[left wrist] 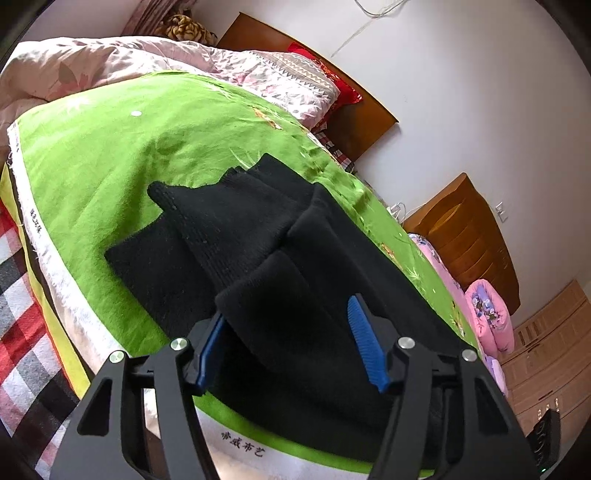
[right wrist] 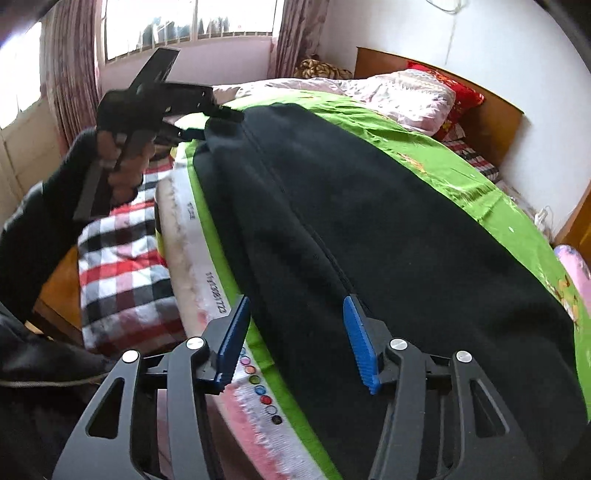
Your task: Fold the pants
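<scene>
Black pants [right wrist: 369,236] are lying stretched along the near edge of the green sheet [right wrist: 461,173], legs overlapping at the far end. Left gripper [left wrist: 291,343] is sitting over a folded leg end, jaws apart, cloth between them (pads not visibly pressing). Right gripper [right wrist: 295,343] is hovering at the sheet's edge over the wide end of the pants, jaws apart, one pad off the pants beside the sheet's border.

Bedcover: green sheet [left wrist: 110,155]
Pillow: red [right wrist: 458,96]
Blanket: checked [right wrist: 122,273]
Wall side: wooden headboard [left wrist: 258,35], nightstand [left wrist: 465,236]
</scene>
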The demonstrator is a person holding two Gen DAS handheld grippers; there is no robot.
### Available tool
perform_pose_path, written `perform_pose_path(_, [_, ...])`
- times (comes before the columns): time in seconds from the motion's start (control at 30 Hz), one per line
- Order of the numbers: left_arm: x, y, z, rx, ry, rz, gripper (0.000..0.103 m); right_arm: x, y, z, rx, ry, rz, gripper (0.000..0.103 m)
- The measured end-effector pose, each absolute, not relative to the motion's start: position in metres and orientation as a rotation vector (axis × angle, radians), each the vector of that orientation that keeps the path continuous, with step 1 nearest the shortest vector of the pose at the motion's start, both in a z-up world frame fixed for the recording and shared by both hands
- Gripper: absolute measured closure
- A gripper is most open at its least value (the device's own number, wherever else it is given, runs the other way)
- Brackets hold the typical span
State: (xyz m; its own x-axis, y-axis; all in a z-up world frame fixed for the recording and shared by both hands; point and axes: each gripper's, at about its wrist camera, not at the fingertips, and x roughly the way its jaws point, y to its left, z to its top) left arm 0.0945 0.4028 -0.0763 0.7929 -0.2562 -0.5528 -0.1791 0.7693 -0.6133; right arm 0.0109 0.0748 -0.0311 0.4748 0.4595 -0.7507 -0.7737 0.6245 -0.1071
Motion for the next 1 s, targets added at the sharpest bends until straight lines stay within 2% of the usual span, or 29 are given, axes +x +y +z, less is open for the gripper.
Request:
perform_pose_path(0.1, [0.094, 0.402, -0.077, -0.684, 0.673, -0.027, 0.051, 0.011, 0.074, -0.031, -0.482, 0.726, 0.775, 0.064])
perform_pose_path(0.13, [0.093, 0.403, -0.077, -0.669, 0.679, -0.013, 0.060, 0.011, 0.074, -0.030, -0.478, 0.723, 0.777, 0.071])
perform_pose_path(0.17, [0.092, 0.404, -0.077, -0.667, 0.681, -0.012, 0.064, 0.010, 0.074, -0.028, -0.468, 0.719, 0.785, 0.075])
perform_pose_path(0.33, [0.087, 0.414, -0.079, -0.724, 0.672, -0.040, 0.064, 0.011, 0.074, -0.025, -0.440, 0.737, 0.810, 0.078])
perform_pose_path(0.47, [0.089, 0.417, -0.081, -0.745, 0.681, -0.054, 0.059, 0.025, 0.064, -0.025, -0.337, 0.805, 0.844, 0.072])
perform_pose_path(0.57, [0.092, 0.419, -0.080, -0.763, 0.682, -0.060, 0.058, 0.027, 0.062, -0.025, -0.318, 0.822, 0.844, 0.072])
perform_pose_path(0.63, [0.092, 0.419, -0.077, -0.763, 0.680, -0.053, 0.062, 0.029, 0.059, -0.024, -0.287, 0.835, 0.841, 0.077])
perform_pose_path(0.67, [0.092, 0.417, -0.074, -0.741, 0.674, -0.042, 0.068, 0.030, 0.058, -0.023, -0.278, 0.836, 0.827, 0.087])
perform_pose_path(0.7, [0.093, 0.416, -0.072, -0.726, 0.677, -0.035, 0.072, 0.031, 0.058, -0.024, -0.280, 0.832, 0.815, 0.090])
perform_pose_path(0.77, [0.095, 0.416, -0.073, -0.713, 0.694, -0.005, 0.087, 0.030, 0.057, -0.024, -0.266, 0.821, 0.813, 0.096])
perform_pose_path(1.0, [0.075, 0.408, -0.033, -0.655, 0.573, -0.018, 0.090, 0.016, 0.052, 0.006, -0.256, 0.733, 0.802, 0.097])
